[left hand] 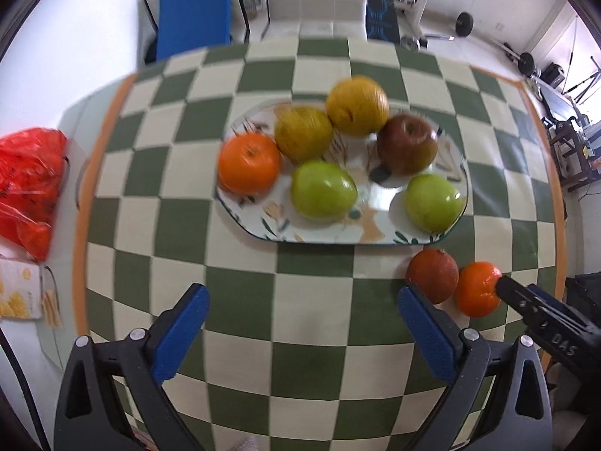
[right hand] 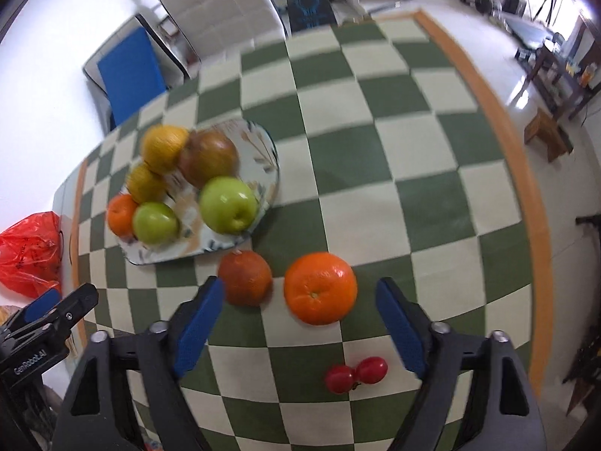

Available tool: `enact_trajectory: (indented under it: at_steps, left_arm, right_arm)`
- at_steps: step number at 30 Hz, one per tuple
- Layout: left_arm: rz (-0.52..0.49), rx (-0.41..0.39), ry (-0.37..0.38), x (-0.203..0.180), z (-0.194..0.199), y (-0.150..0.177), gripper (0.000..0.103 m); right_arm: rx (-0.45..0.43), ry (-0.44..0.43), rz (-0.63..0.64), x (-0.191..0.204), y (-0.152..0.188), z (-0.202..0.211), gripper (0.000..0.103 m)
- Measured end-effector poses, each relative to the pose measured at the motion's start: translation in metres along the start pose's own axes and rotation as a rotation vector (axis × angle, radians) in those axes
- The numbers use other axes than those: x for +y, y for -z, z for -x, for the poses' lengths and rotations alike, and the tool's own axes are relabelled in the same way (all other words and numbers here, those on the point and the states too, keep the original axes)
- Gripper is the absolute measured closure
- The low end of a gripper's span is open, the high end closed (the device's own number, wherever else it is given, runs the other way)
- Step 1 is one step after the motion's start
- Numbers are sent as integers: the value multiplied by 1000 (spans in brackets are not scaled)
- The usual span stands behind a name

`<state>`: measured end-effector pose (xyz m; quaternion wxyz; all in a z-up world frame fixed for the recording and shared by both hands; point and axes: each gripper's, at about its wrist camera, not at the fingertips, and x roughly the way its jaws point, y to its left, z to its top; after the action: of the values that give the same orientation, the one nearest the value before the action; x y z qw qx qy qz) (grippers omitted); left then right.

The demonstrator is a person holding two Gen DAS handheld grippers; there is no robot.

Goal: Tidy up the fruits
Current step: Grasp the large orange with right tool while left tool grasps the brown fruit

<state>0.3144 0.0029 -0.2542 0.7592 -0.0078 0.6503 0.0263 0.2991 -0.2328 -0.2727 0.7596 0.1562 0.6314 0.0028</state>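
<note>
Blue-padded fingers frame both wrist views, pointing down at a green-and-cream checked tablecloth (left hand: pixel 308 323) with an orange border.

Left gripper (left hand: pixel 302 300): jaws wide apart, nothing between them, only cloth below. Right gripper (right hand: pixel 298 306): jaws apart, straddling the loose bright orange (right hand: pixel 320 287) without touching it; its left pad sits just beside the dark red-orange fruit (right hand: pixel 245 278).

Writing: the left view shows "DAS" on the black body of the right gripper where it enters from the right, its tip at the bright orange. The right view shows "GenRobot.AI" on the left gripper's body at lower left.

Loose on the cloth: the dark red-orange fruit and the bright orange side by side, just off the plate's near edge. Two small red tomatoes (right hand: pixel 356 374), touching each other, show only in the right view, nearest that camera.

Farther out: patterned oval plate (left hand: pixel 263 221) with six fruits: an orange (left hand: pixel 249 163), two green apples (left hand: pixel 323 189), two yellowish fruits (left hand: pixel 357 105), one dark red apple (left hand: pixel 407 144).

Off the cloth's left edge: red plastic bag (left hand: pixel 28 184); below it a white-and-yellow printed carton (left hand: pixel 18 293), left view only, print unreadable.

Beyond the table: blue panel (left hand: pixel 193 9), a pale padded chair back, weight plates and gym gear on the floor. A small wooden stool (right hand: pixel 546 133) shows in the right view only.
</note>
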Motion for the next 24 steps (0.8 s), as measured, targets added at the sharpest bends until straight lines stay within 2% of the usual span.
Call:
enact_trajectory:
  at_steps: [5, 8, 11, 18, 22, 24]
  left_arm:
    - [12, 99, 42, -17, -31, -2, 0]
    - [25, 135, 70, -24, -40, -2, 0]
    - [37, 164, 104, -33, -48, -3, 0]
    - [28, 249, 208, -69, -72, -3, 0]
    - [-9, 257, 234, -90, -81, -3, 0]
    - [-43, 232, 225, -102, -85, -8, 4]
  right_arm:
    - [119, -24, -54, -18, -2, -58, 34]
    - [127, -16, -47, -20, -2, -72, 35]
    - [115, -43, -44, -23, -1, -74, 36]
    - [118, 9, -47, -46, 14, -63, 36]
    - [127, 15, -66, -66, 22, -59, 36]
    - [129, 14, -69, -70, 23, -58, 36]
